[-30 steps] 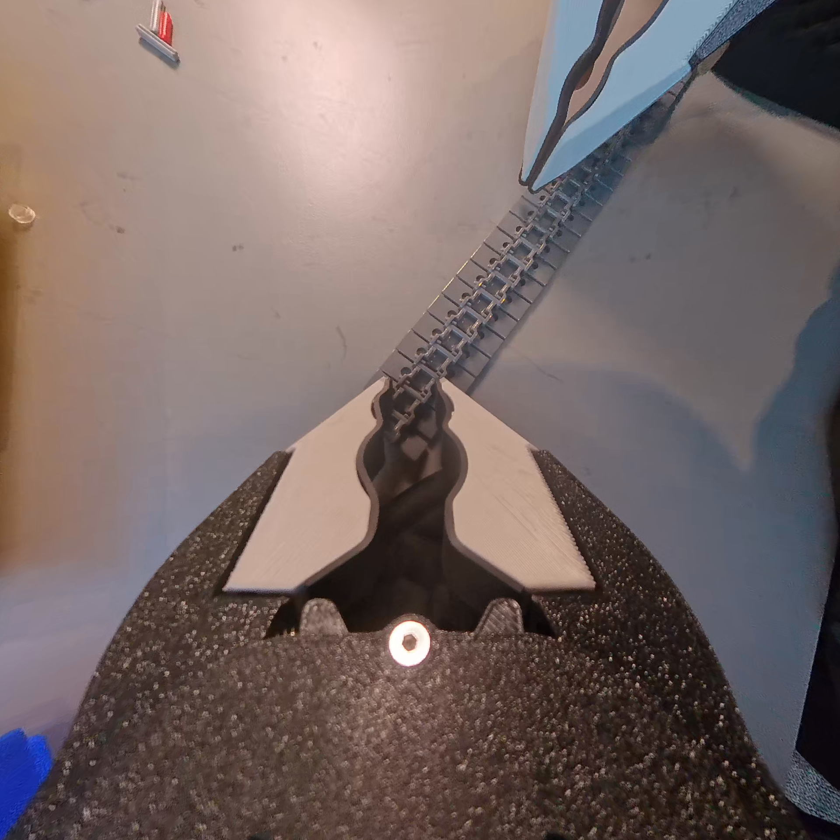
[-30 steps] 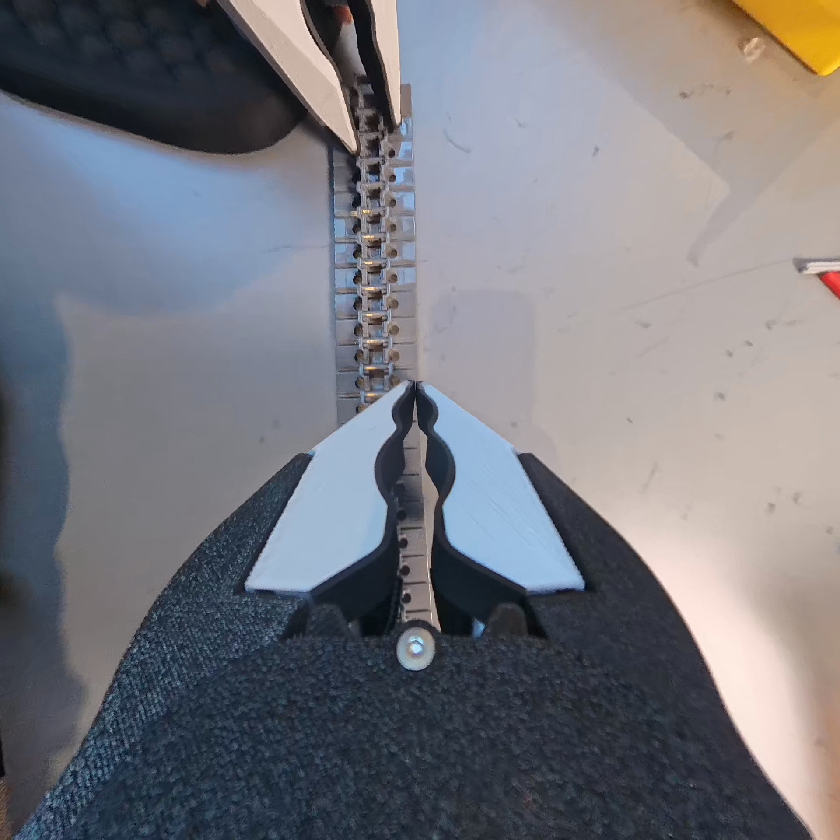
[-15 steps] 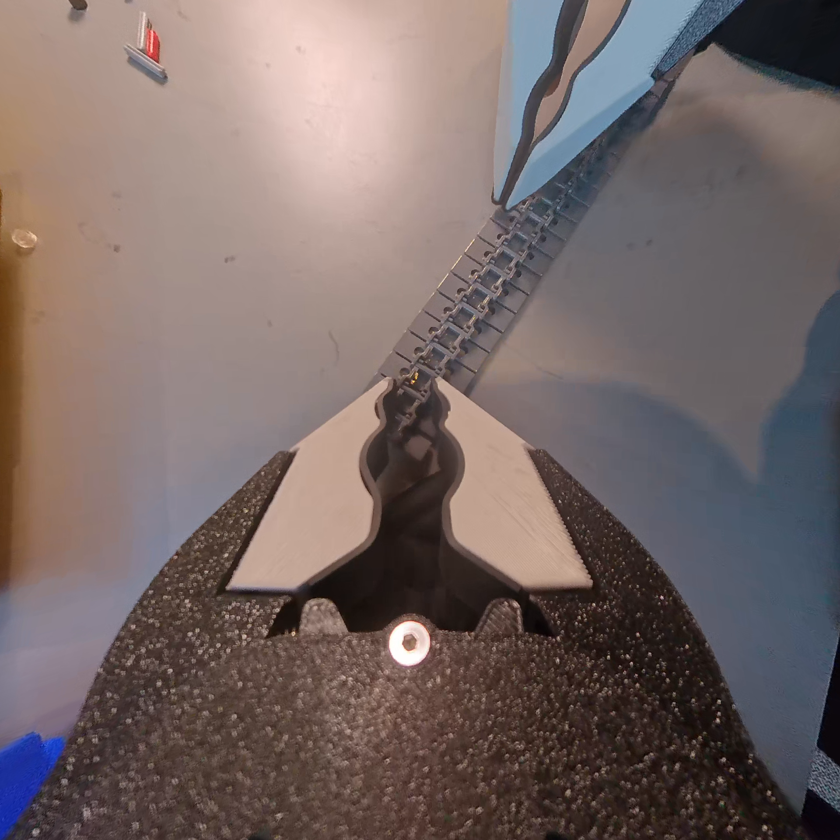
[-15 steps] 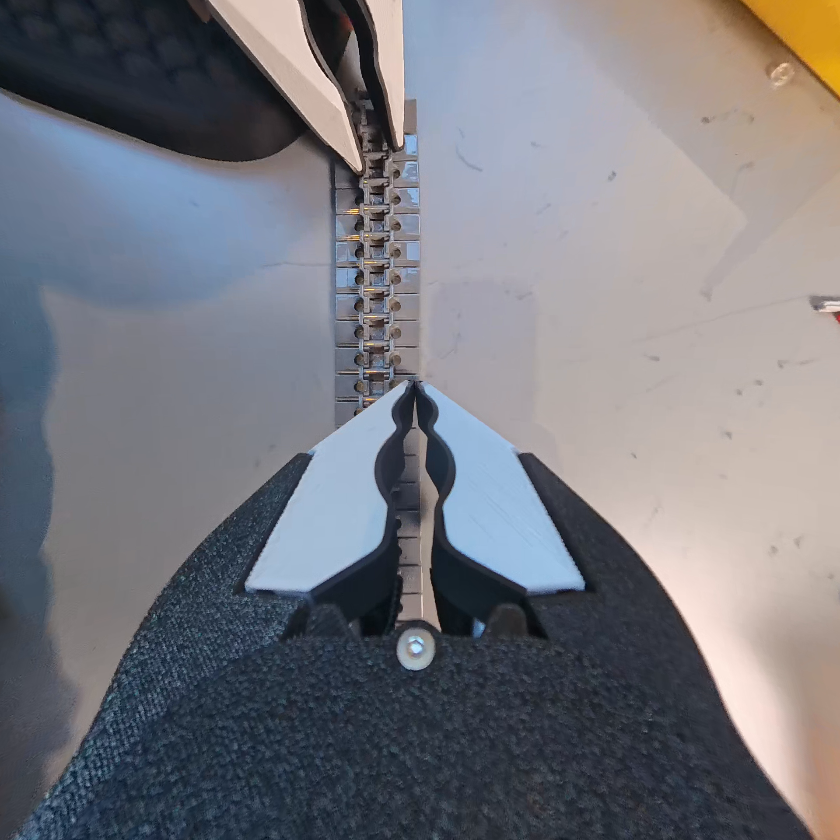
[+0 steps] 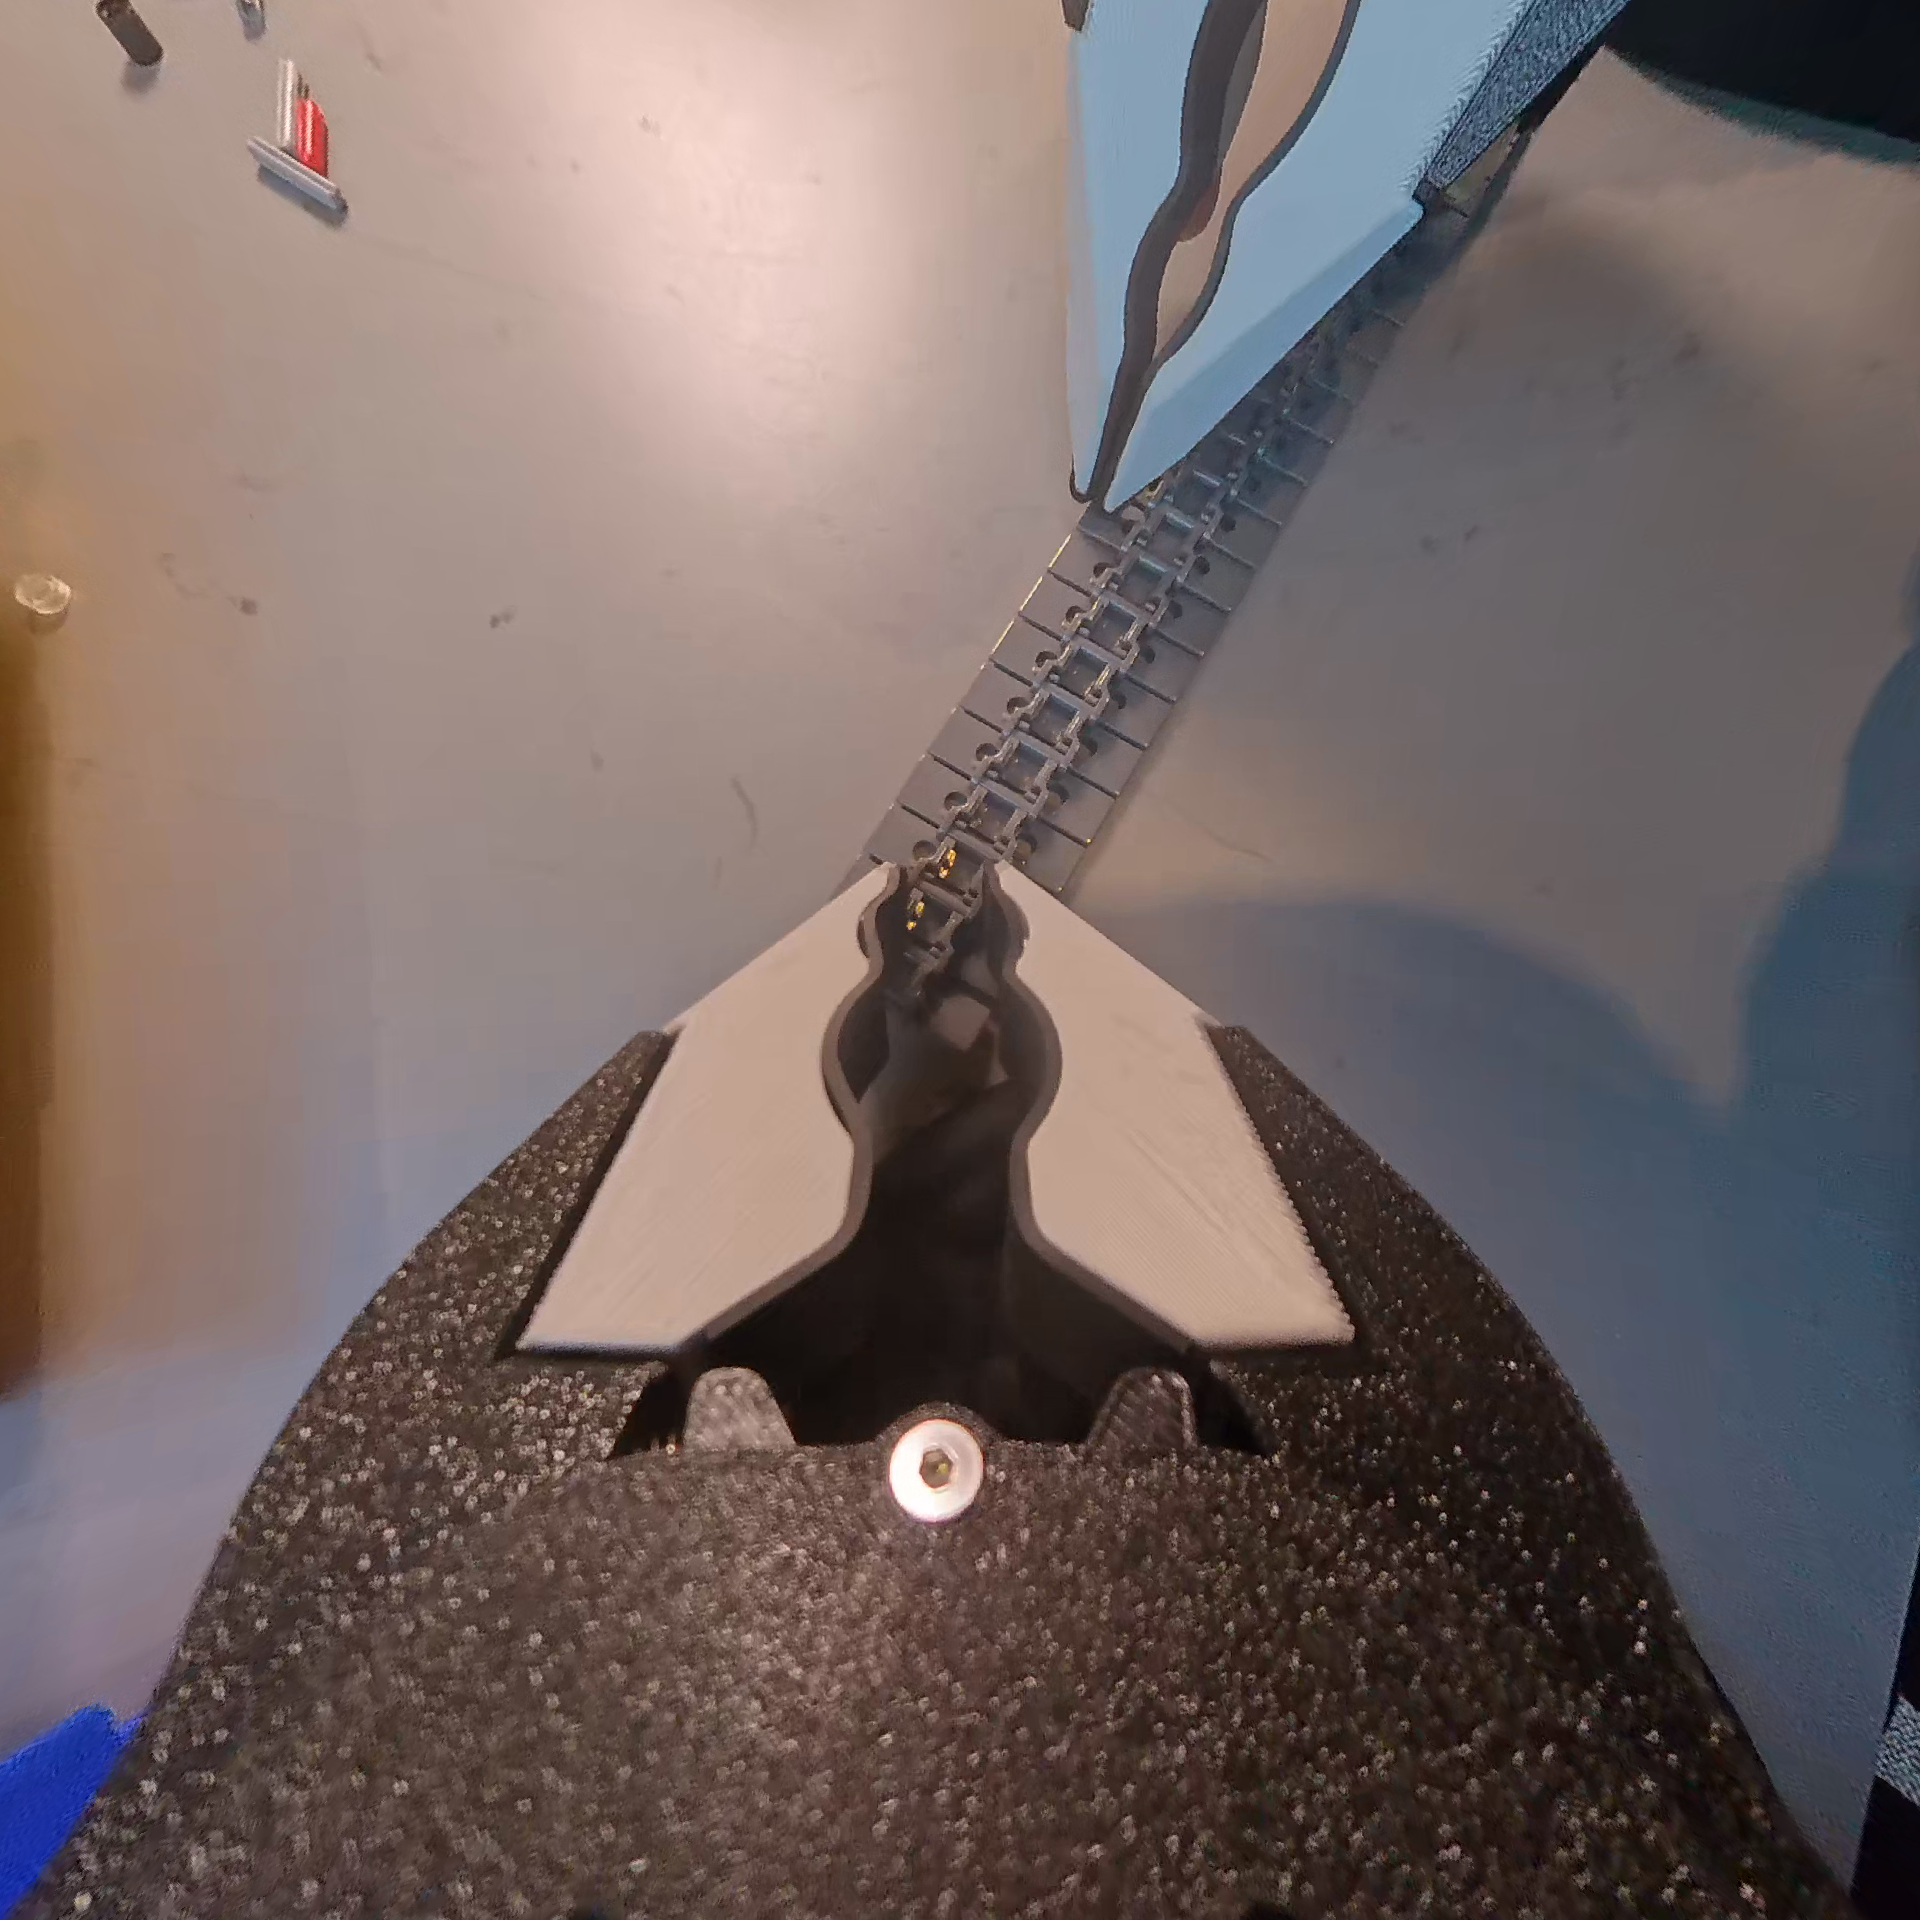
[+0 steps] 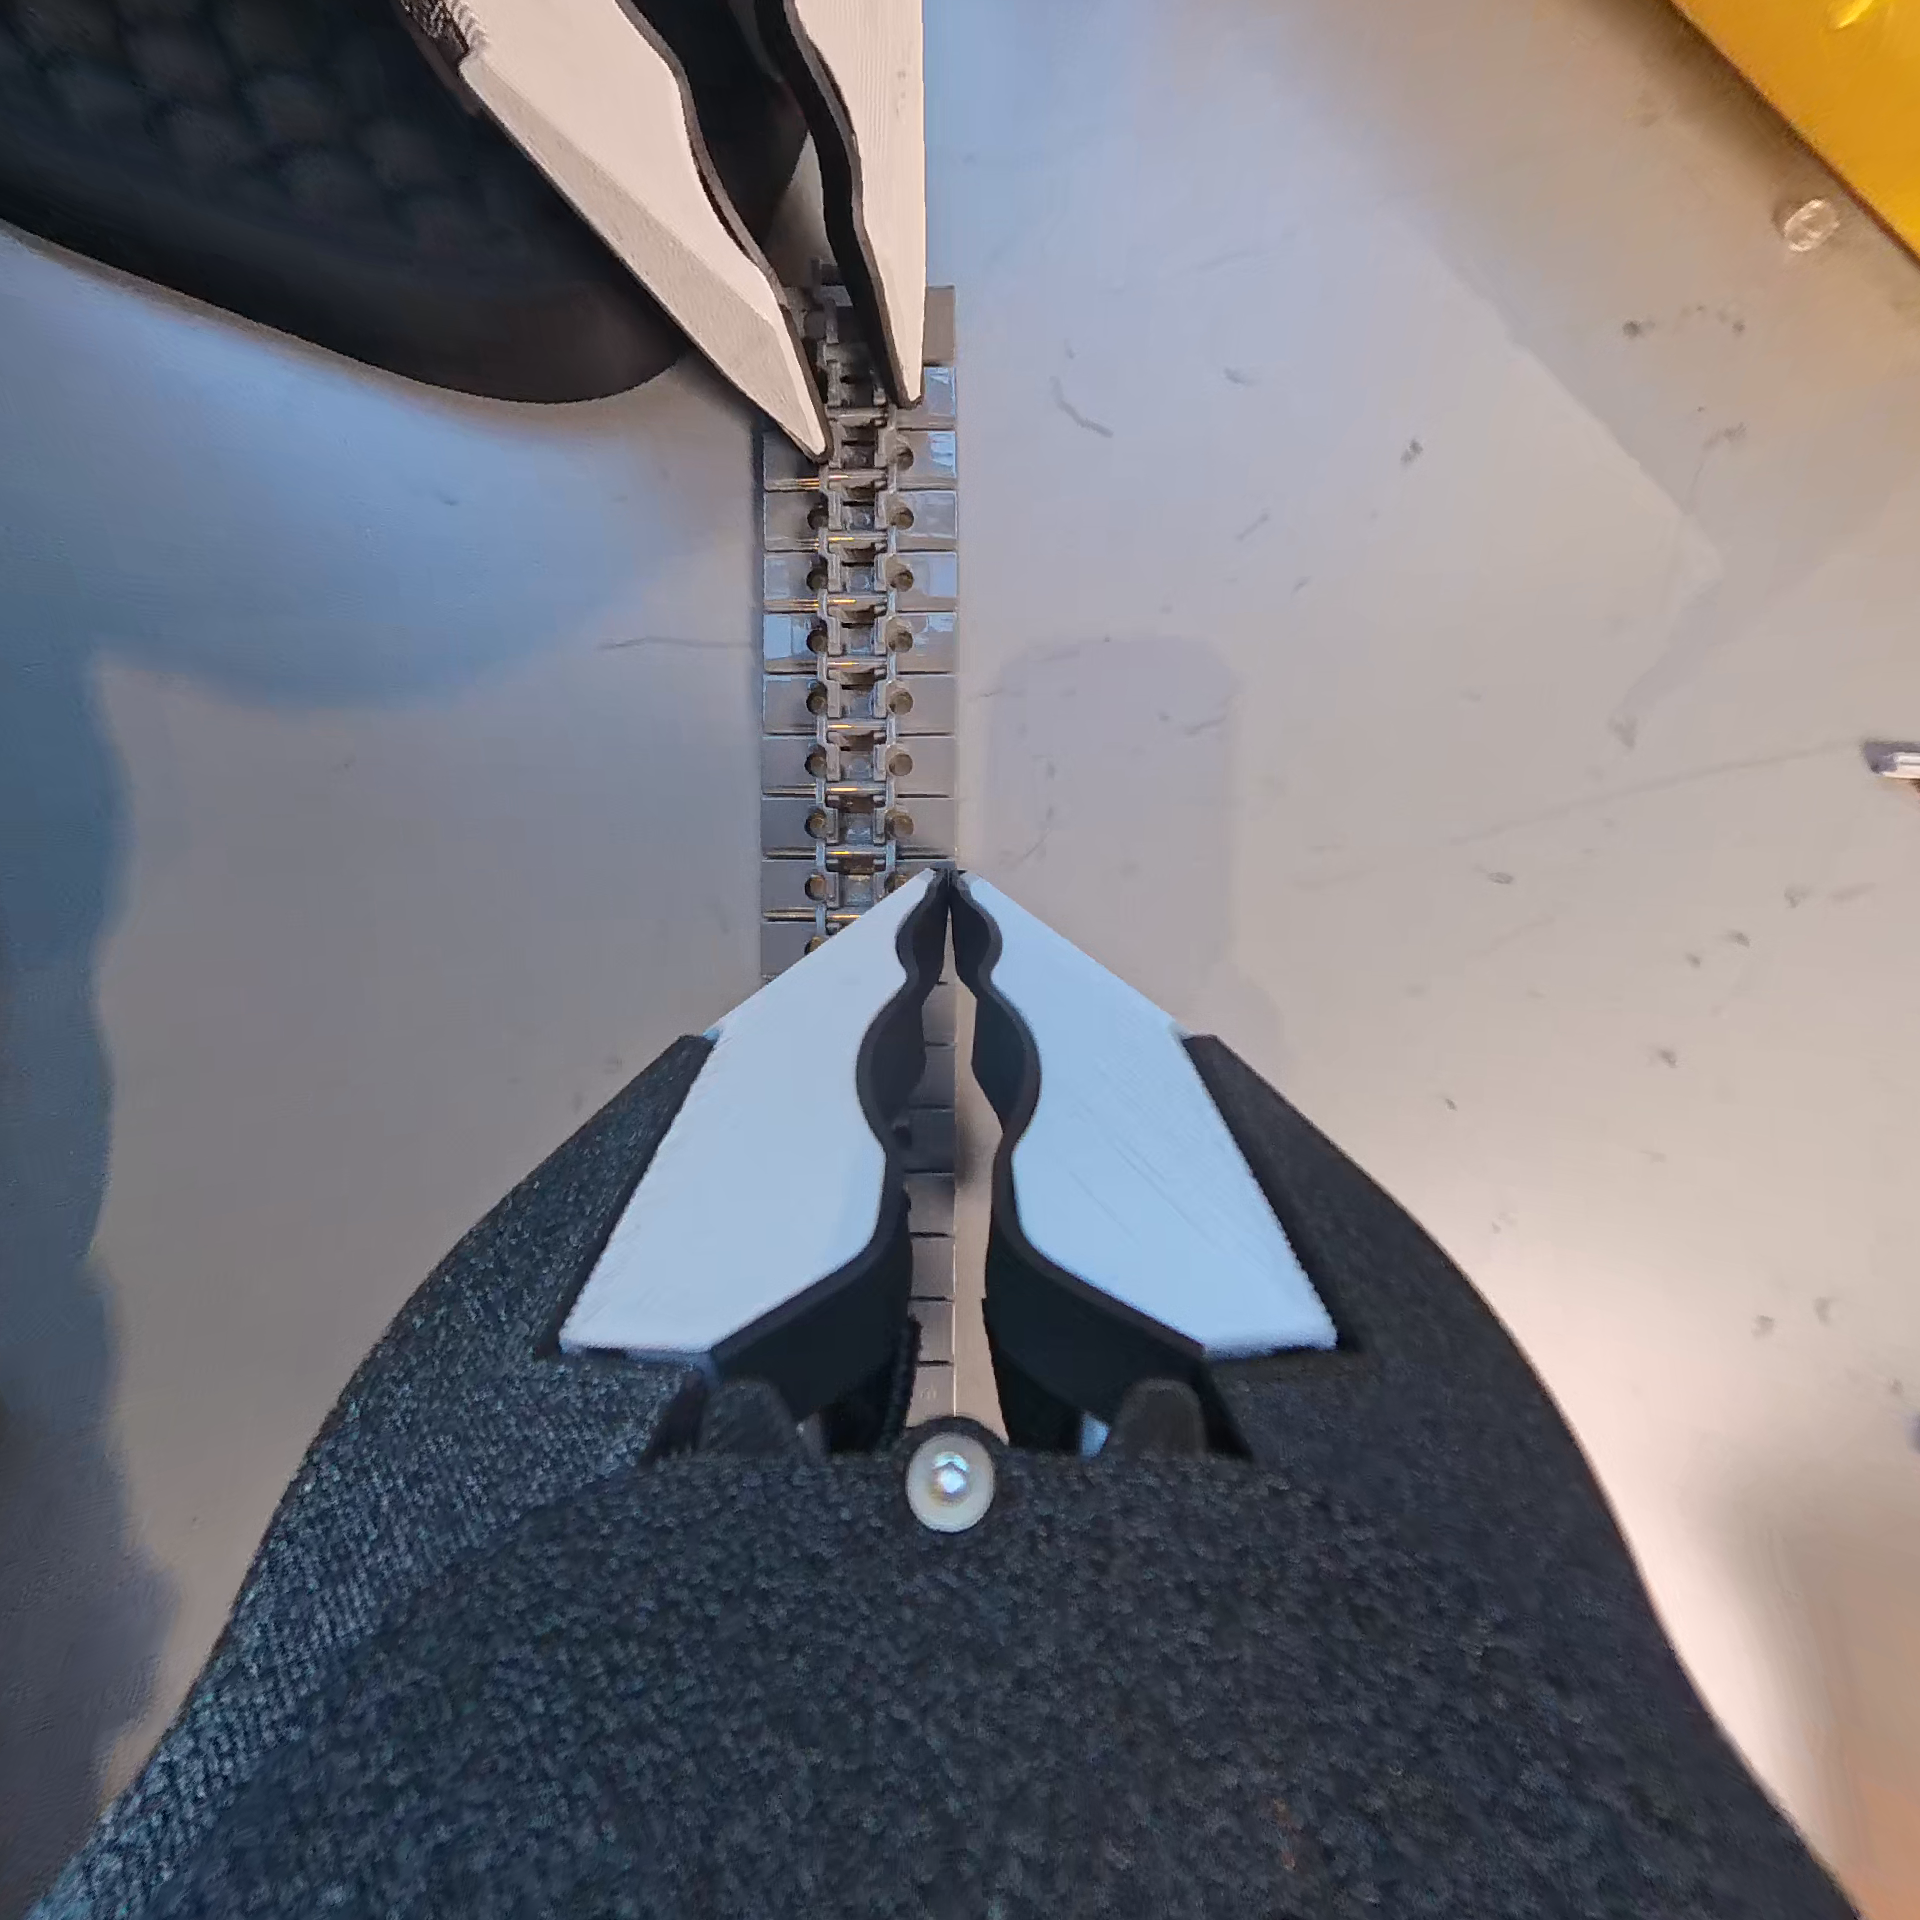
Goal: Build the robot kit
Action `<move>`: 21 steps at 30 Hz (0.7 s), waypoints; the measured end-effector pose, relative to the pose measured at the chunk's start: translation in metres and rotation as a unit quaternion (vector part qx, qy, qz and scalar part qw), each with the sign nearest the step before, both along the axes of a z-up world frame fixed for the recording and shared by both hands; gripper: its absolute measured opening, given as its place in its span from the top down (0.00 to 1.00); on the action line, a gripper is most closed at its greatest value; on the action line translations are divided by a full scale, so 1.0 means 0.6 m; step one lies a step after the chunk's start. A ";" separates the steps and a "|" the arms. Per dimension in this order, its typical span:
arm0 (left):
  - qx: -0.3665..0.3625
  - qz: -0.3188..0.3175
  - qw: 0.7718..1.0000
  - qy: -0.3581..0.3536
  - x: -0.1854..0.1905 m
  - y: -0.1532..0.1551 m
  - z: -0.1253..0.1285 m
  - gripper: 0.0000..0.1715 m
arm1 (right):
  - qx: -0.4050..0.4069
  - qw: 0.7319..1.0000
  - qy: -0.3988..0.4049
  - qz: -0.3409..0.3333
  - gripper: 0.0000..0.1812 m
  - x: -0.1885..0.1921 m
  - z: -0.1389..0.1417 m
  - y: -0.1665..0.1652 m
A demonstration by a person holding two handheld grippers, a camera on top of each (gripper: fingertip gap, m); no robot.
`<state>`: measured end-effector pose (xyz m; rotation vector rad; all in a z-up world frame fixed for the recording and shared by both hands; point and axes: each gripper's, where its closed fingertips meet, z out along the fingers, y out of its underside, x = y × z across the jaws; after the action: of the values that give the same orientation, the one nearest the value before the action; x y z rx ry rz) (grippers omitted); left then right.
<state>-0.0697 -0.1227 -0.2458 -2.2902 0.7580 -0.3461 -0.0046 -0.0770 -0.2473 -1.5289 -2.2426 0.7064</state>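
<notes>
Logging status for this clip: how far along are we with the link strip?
Done: both ends are gripped. The left hand-held gripper is shut on one end of the metal link strip, the right hand-held gripper on the other. In hand: the strip spans straight between them over the grey table. Left: nothing shows where it goes; whether it touches the table is unclear.

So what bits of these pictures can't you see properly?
- Left wrist view: the end of the metal link band sits in the dark between the left tongs, hidden.
- Right wrist view: the right tongs cover most of the band's near end.
- Right wrist view: the yellow thing is cut off by the corner.
- Left wrist view: the small red and grey part is too small to identify; the blue thing is cut off.
</notes>
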 end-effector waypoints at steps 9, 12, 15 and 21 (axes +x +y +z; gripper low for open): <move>0.000 -0.004 1.000 0.003 0.003 0.001 0.000 0.92 | -0.001 1.000 0.001 0.017 1.00 -0.017 0.000 -0.009; 0.000 -0.004 1.000 0.003 0.004 0.001 0.000 0.92 | 0.003 1.000 0.004 0.018 1.00 -0.020 0.003 -0.009; 0.000 -0.007 1.000 0.005 0.006 0.002 0.000 0.92 | 0.003 1.000 0.012 0.020 1.00 -0.032 0.008 -0.011; -0.002 -0.007 1.000 0.006 0.006 0.002 0.000 0.92 | -0.002 1.000 0.005 0.024 1.00 -0.035 0.000 -0.013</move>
<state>-0.0663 -0.1212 -0.2458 -2.2934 0.7811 -0.3410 -0.0259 -0.0849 -0.2474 -1.4738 -2.2792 0.7299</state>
